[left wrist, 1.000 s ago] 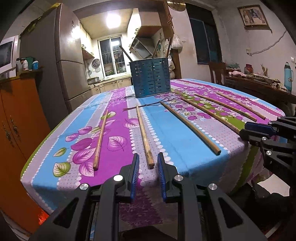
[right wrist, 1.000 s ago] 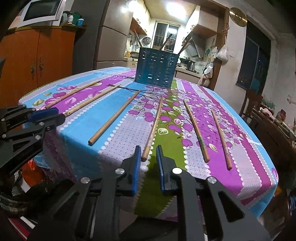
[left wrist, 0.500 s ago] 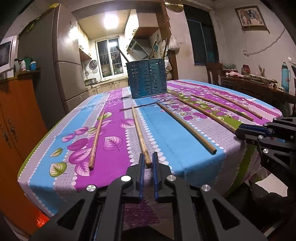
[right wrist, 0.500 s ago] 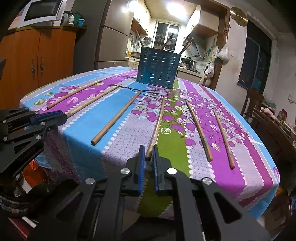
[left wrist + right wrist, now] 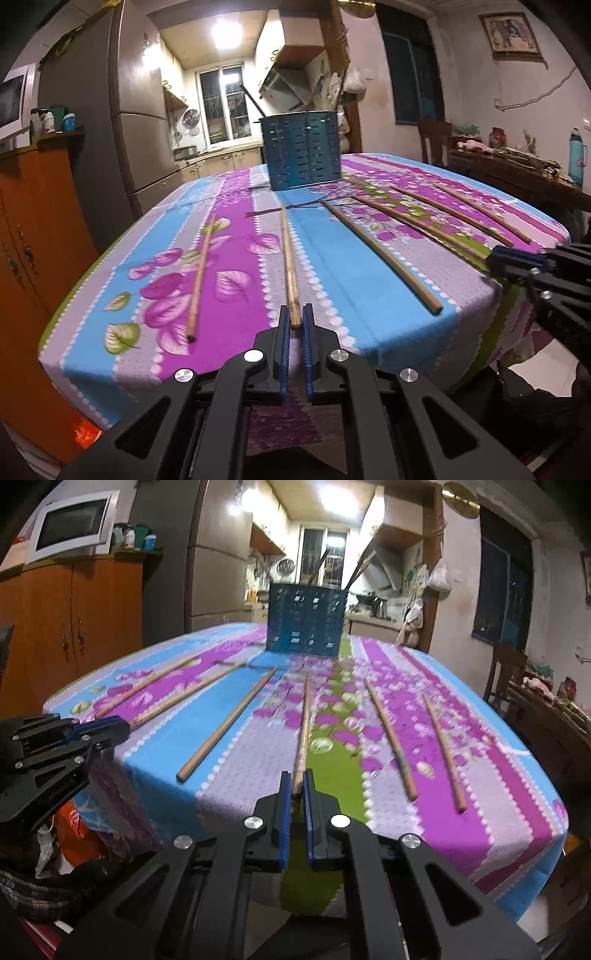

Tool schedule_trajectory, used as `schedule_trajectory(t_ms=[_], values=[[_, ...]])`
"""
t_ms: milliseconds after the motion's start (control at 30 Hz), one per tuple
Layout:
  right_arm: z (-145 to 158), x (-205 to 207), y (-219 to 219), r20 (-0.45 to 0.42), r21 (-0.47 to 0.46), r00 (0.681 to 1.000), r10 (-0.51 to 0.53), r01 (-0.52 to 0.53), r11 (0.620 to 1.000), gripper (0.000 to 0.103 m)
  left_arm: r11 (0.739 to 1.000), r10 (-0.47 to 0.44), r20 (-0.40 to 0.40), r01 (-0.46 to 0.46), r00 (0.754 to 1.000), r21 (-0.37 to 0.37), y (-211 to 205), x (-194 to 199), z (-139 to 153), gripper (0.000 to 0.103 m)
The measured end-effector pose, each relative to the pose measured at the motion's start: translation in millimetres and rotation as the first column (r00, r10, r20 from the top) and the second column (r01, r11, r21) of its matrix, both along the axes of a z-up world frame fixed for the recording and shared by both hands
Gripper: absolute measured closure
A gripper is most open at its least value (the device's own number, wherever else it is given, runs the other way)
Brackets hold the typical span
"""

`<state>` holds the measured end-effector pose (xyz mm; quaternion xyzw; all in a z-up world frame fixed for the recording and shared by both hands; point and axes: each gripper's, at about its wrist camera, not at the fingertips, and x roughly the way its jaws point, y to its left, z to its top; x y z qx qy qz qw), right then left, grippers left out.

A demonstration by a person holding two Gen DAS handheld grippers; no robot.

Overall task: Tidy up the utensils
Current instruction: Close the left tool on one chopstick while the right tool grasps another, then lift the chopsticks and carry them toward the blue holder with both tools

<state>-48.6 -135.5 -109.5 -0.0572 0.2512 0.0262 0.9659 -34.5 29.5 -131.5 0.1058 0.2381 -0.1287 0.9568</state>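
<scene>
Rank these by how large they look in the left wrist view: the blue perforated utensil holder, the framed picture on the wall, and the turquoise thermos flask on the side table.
1. Blue perforated utensil holder, clearly the largest.
2. Framed picture on the wall.
3. Turquoise thermos flask, looking slightly smaller than the picture; the two are close, and fisheye stretch near the edge makes that order unsure.
</scene>
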Motion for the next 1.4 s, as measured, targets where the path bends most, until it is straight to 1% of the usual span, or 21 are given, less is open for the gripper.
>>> schedule_trajectory(t_ms=[333, 600, 1100, 1233, 1400], values=[[31, -5, -1, 0.094, -0.032, 0.995, 0.027, -0.024, 0.999, 0.098, 0.994, 0.095, 0.043, -0.097, 0.995, 0.056, 2, 9, 42, 0.096], [58, -3, -3, 0.174, -0.054, 0.984, 0.043, -0.034, 0.998, 0.098, 0.990, 0.101, 0.093, -0.109, 0.991, 0.088, -5, 8, 60, 0.096], [95, 6, -10, 0.293, -0.084, 0.955, 0.048, -0.024, 0.996, 0.098, 0.988, 0.113, 0.122, -0.125, 0.986, 0.092, -8, 16, 76, 0.096], [104, 12, -15, 0.308, -0.075, 0.950, 0.048, -0.026, 0.997, 0.098, 0.988, 0.116, 0.135, -0.129, 0.984, 0.088, -9, 18, 81, 0.096], [113, 16, -19, 0.325, -0.068, 0.945, 0.045, -0.025, 0.997, 0.098, 0.990, 0.114, 0.140, -0.125, 0.983, 0.066, -8, 24, 91, 0.096]])
